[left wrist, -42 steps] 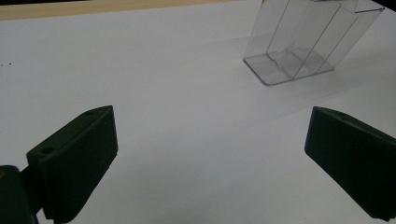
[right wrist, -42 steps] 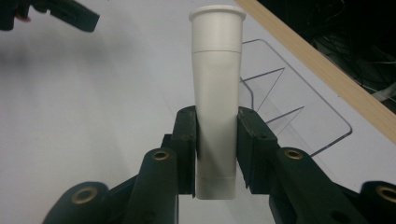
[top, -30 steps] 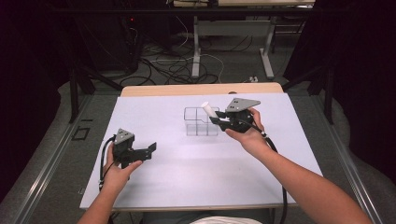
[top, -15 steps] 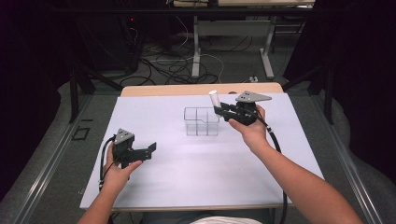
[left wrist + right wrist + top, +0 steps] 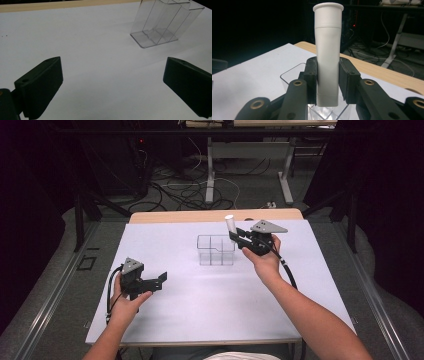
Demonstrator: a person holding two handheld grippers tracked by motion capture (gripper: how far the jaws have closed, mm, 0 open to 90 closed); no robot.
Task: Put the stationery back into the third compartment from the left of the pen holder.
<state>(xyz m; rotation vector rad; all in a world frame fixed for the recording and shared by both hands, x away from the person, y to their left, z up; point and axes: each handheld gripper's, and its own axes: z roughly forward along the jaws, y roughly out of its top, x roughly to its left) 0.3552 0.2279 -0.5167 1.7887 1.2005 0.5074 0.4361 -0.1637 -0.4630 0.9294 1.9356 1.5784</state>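
Dark floor strewn with cables lies beyond the far edge of the white surface [image 5: 200, 310], and the legs of another table rise at the back.

On the surface stands a clear box [image 5: 216, 251] split into compartments, near the middle toward the far side. From the left hand-held gripper view the same box [image 5: 162, 25] sits ahead and to the right, and it holds nothing that can be seen.

The right hand-held gripper [image 5: 235, 238] is raised at the box's right far corner, its jaws pointing left across it. They are clamped on a white tube [image 5: 230, 225] — in the right hand-held gripper view the tube [image 5: 327, 50] stands upright between the two pads, which press on its lower part from both sides, with its flared rim well above them. Its lower end hangs over the box's rim; whether it reaches into a compartment cannot be told.

The left hand-held gripper [image 5: 161, 280] rests low over the near left part of the surface, well apart from the box. Its jaws stand wide apart, with bare white surface between them — it holds nothing and touches nothing.
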